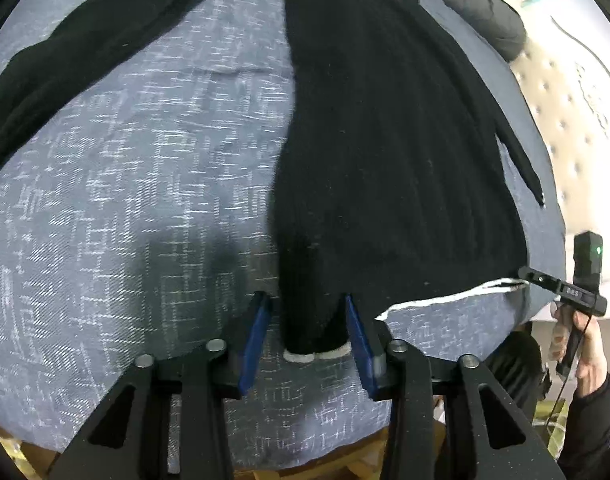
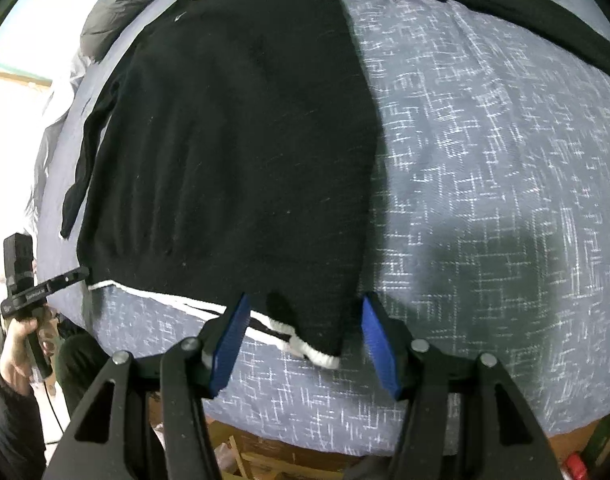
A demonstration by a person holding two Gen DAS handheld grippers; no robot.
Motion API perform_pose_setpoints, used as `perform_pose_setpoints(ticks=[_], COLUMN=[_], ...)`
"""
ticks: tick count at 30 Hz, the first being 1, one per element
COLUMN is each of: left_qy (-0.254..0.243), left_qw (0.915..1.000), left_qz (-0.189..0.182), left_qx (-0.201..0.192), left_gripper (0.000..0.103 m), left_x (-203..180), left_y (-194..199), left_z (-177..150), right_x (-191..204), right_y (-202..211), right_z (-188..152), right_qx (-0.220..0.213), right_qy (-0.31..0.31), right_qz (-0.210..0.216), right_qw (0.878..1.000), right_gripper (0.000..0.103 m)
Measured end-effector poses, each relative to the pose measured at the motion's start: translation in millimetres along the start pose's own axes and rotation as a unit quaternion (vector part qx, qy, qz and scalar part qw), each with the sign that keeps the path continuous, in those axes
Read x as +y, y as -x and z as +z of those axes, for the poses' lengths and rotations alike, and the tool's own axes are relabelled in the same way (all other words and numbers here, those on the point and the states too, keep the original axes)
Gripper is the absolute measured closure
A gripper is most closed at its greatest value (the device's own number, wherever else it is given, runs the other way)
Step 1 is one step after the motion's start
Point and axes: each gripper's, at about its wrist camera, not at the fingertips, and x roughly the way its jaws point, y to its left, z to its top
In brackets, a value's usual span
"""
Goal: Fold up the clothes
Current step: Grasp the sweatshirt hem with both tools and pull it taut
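Blue patterned bedspread point(image 1: 125, 200), one black sweater point(image 1: 385, 140), two grippers

Only one marking comes close to legible: small pale letters on the black bar of the right gripper point(image 1: 561, 286), seemingly "DAS", too blurred to be certain. Nothing else carries readable text.

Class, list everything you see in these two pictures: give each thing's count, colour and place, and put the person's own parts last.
Sweater: one, black with white hem trim, flat on the bed.
Bedcover: one, blue-grey with white flecks, under the sweater.
Jacket: one, dark, at the bed's far edge.
Headboard: one, beige, tufted, beside the bed.
Left claw: one, black with blue pads, open around a hem corner.
Right claw: one, same colours, open around the other hem corner.
Hands: two, each holding a claw handle.
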Motion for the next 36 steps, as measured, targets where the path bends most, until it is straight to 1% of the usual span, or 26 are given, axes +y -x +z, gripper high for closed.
perform_pose_setpoints(ticks=[1,2,4,5,8,13,15,16,18,22,25,27,29,31,32,36], left_qy=[-0.001,-0.006,-0.02,-0.026,-0.045,-0.064,-0.07,-0.072,-0.072,-0.054,-0.028,-0.024,-0.02,-0.01,-0.007,-0.011], left_qw=[1.0,1.0,0.9998,0.9996,0.9988,0.9973,0.9969,0.9968,0.997,0.9985,0.999,0.9989,0.9989,0.9993,0.9995,0.9998], left_qz=[-0.002,-0.002,-0.005,-0.006,-0.012,-0.019,-0.015,-0.012,-0.014,-0.013,-0.016,-0.006,-0.005,0.007,0.011,0.018], left_qx=[-0.001,-0.002,-0.006,-0.007,-0.013,-0.028,-0.032,-0.031,-0.025,0.006,0.03,0.041,0.042,0.034,0.027,-0.005], left_gripper=[0.083,0.089,0.091,0.092,0.093,0.094,0.094,0.094,0.094,0.094,0.093,0.093,0.092,0.09,0.087,0.081], left_x=[-4.0,-5.7,-10.7,-13.0,-18.1,-20.6,-18.7,-21.5,-14.4,-2.9,8.4,11.4,13.3,16.8,17.8,16.0], left_y=[-1.9,-0.9,3.0,4.2,16.3,52.2,67.3,68.6,79.7,65.2,47.1,38.2,34.7,35.9,39.3,50.8], left_z=[-1.1,-1.4,-1.6,0.1,5.8,9.3,6.7,3.8,0.3,-6.7,-16.3,-19.5,-20.9,-18.8,-17.1,-4.4], right_x=[1.3,2.6,5.5,7.2,16.4,32.0,41.1,44.5,44.4,39.1,29.1,22.3,17.4,14.2,14.0,12.8], right_y=[1.5,3.9,9.9,14.4,32.5,69.2,76.2,77.1,70.7,46.1,29.0,22.9,21.4,22.8,25.6,37.6], right_z=[-0.4,-0.9,-1.6,-1.8,-2.3,-5.9,-14.0,-18.6,-25.0,-32.6,-35.5,-37.3,-37.3,-36.4,-35.5,-30.0], right_qx=[-0.003,-0.007,-0.017,-0.023,-0.044,-0.066,-0.064,-0.058,-0.047,-0.028,-0.016,-0.01,-0.009,-0.008,-0.007,-0.006], right_qy=[0.007,0.015,0.031,0.039,0.068,0.102,0.123,0.133,0.14,0.134,0.13,0.126,0.12,0.115,0.113,0.104], right_qz=[-0.001,-0.001,-0.002,-0.004,-0.001,0.015,0.015,0.014,0.01,-0.002,-0.016,-0.018,-0.012,-0.004,0.001,0.016], right_qw=[1.0,1.0,0.999,0.999,0.997,0.992,0.99,0.989,0.989,0.991,0.991,0.992,0.993,0.993,0.994,0.994], right_gripper=[0.069,0.08,0.093,0.096,0.099,0.099,0.099,0.099,0.099,0.1,0.1,0.1,0.1,0.099,0.099,0.097])
